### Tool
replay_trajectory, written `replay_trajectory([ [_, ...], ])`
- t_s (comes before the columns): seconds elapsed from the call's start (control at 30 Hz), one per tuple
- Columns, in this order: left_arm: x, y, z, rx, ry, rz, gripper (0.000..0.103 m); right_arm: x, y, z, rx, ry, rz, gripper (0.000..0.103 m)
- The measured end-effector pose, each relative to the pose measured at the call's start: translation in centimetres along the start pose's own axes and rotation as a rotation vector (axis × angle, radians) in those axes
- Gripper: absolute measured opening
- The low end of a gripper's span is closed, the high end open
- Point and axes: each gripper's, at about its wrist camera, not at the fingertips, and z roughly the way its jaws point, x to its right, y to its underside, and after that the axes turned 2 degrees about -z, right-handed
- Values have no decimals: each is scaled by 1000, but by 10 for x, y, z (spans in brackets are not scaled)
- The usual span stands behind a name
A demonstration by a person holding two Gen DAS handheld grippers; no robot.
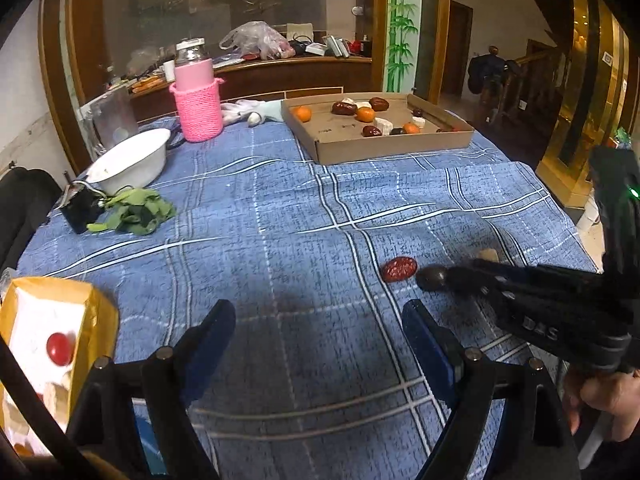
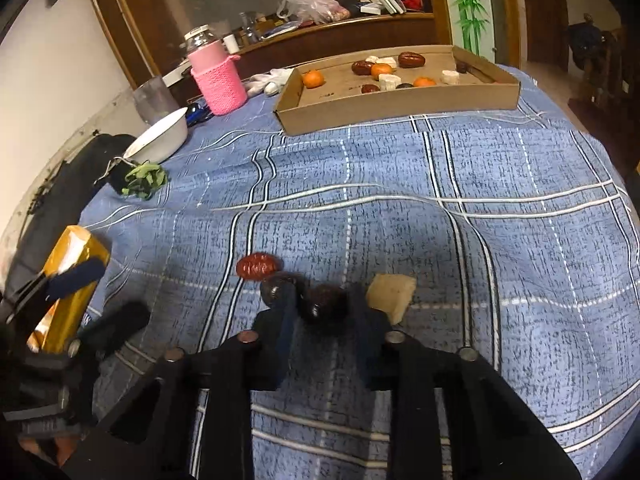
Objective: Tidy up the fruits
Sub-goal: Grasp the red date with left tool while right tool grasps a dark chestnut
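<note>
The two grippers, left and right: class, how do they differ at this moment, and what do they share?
The left gripper is open with nothing between its blue-padded fingers; the right gripper is shut on a dark round fruit. The left gripper hovers over bare blue plaid tablecloth; the right gripper is down among loose items, beside a red date and a tan block. Both are black, two-fingered and handheld.

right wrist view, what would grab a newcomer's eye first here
The right gripper near the front of the blue plaid tablecloth, its fingers closed around a dark date. A redder date lies just left of it and a tan chunk just right. Farther back sits a cardboard tray of oranges and dates.
</note>
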Motion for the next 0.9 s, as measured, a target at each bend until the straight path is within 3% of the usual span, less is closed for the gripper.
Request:
replay_trajectory([
  [0.3,23,-11,37,-38,75,85,87,9,11,-13,1,-4,1,22],
  [0.4,31,-14,49,-56,66,135,80,3,10,-6,-5,6,-39,24],
  [0.57,38,-20,67,-106,93,148,61,8,9,-4,1,-16,-18,24],
  [0.7,40,-22,71,-93,108,142,55,8,9,-3,-2,-22,-17,24],
  [0.73,40,-22,71,-86,114,138,51,7,9,-3,-2,-20,-19,24],
  [0.83,46,-21,69,-85,154,167,22,6,9,-3,-2,-16,-23,24],
  [0.9,51,-18,64,-70,125,197,22,6,9,-3,0,-13,-24,23],
])
